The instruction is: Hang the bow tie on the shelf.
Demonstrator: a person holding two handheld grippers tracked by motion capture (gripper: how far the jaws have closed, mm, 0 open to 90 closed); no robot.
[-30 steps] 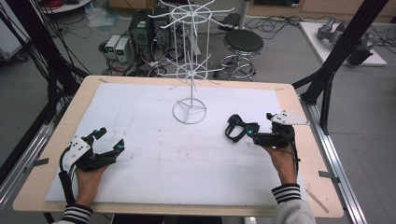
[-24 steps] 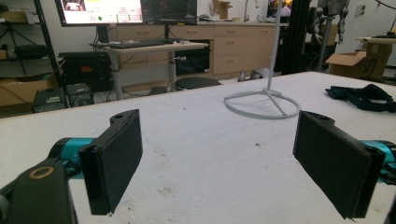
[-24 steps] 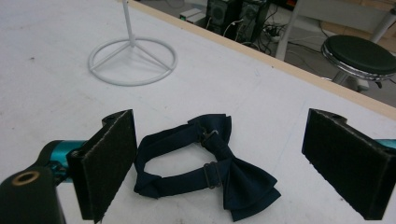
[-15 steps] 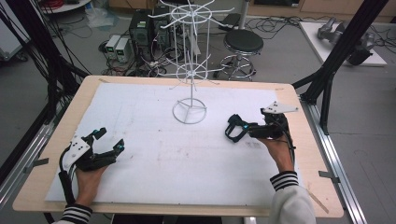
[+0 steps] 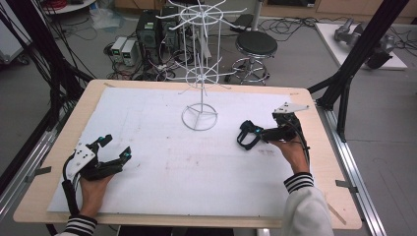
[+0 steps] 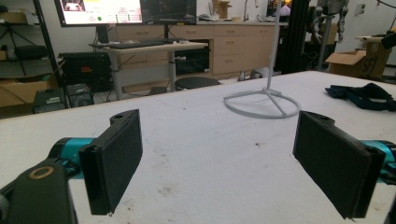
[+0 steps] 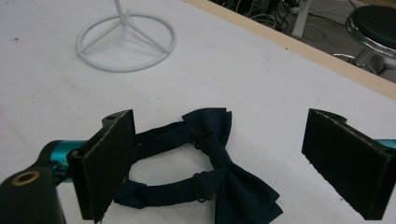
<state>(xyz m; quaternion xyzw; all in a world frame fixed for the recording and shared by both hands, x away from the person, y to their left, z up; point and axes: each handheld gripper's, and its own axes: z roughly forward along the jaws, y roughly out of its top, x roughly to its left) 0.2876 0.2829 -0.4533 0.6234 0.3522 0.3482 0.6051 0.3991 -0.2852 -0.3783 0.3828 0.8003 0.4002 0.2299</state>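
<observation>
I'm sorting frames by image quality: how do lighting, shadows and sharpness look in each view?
High view: even overhead light, soft throughout, only a faint shadow by the white wire rack. Left gripper view: the jaws up close are soft, the bright monitor is washed out. Right gripper view: the dark bow tie is sharp enough to show folds, with little shadow on the white sheet.

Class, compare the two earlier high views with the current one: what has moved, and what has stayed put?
The right claw has shifted a little toward the far side of the table, the hand turning so its grey plate sits farther back; its jaws are open around the dark bow tie, not clamped. The bow tie, the white wire stand and the open left claw stayed where they were.
</observation>
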